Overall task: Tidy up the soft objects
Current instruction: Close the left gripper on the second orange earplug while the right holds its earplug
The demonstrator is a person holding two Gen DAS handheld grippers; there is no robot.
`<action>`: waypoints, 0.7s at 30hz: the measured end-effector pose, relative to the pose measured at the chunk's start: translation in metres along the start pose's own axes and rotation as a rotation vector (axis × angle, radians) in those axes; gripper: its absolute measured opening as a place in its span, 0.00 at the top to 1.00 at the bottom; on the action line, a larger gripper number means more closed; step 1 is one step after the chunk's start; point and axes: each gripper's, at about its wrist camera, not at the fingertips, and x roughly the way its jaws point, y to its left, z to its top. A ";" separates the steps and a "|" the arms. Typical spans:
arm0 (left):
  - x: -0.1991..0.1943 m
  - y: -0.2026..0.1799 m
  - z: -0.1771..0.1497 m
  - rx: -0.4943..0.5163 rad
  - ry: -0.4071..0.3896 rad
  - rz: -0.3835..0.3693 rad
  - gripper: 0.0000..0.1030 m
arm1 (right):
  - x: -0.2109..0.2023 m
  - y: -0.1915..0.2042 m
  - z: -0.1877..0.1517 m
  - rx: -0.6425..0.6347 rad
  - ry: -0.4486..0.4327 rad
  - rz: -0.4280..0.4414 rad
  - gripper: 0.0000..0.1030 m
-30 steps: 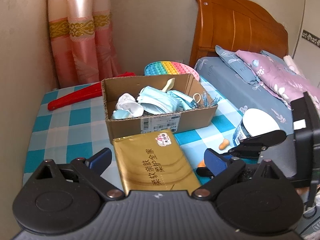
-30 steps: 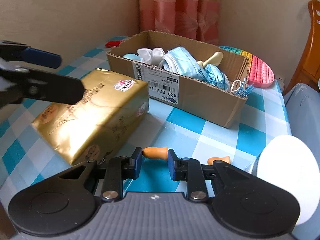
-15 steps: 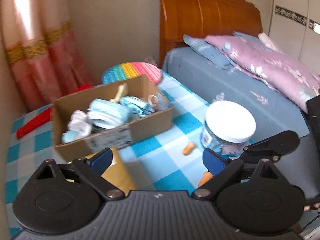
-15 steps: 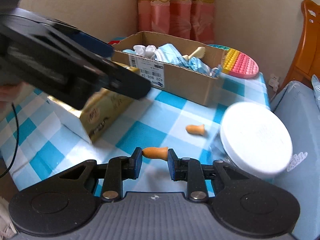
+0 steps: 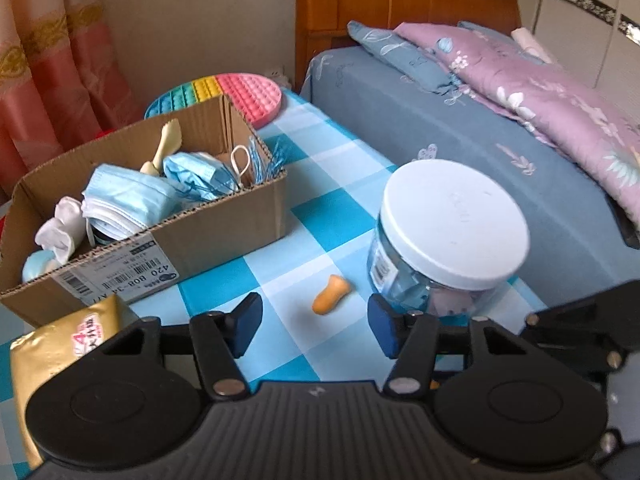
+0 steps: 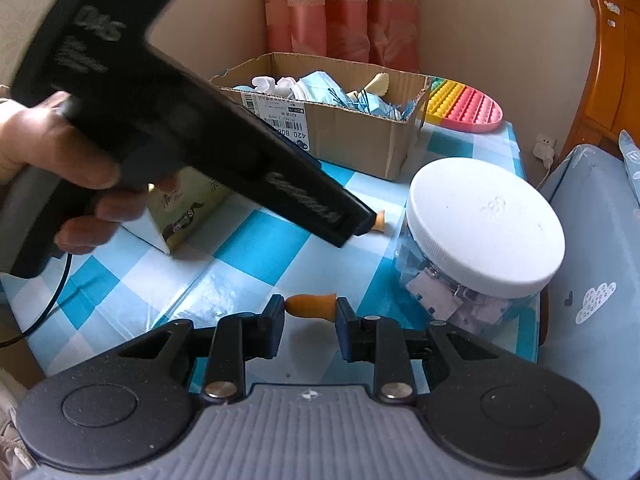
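Right claw [image 6: 310, 316] clamping orange earplug [image 6: 311, 305]; left claw [image 5: 315, 324] wide; box label [image 5: 116, 275] "420 B08-34".

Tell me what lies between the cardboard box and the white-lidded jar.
In the left wrist view, one loose orange earplug lies on the checked tablecloth between cardboard box and jar; otherwise bare.

Both wrist views near jar [image 5: 448, 232]
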 end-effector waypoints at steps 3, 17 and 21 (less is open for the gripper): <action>0.008 -0.003 0.001 -0.005 0.011 0.004 0.51 | 0.001 -0.002 -0.001 0.008 -0.004 0.007 0.70; 0.029 -0.011 0.006 0.020 0.003 -0.027 0.85 | 0.005 -0.010 -0.003 0.017 -0.003 0.027 0.70; 0.028 -0.016 0.005 0.045 -0.005 -0.031 0.89 | 0.005 -0.011 -0.003 0.017 -0.003 0.026 0.70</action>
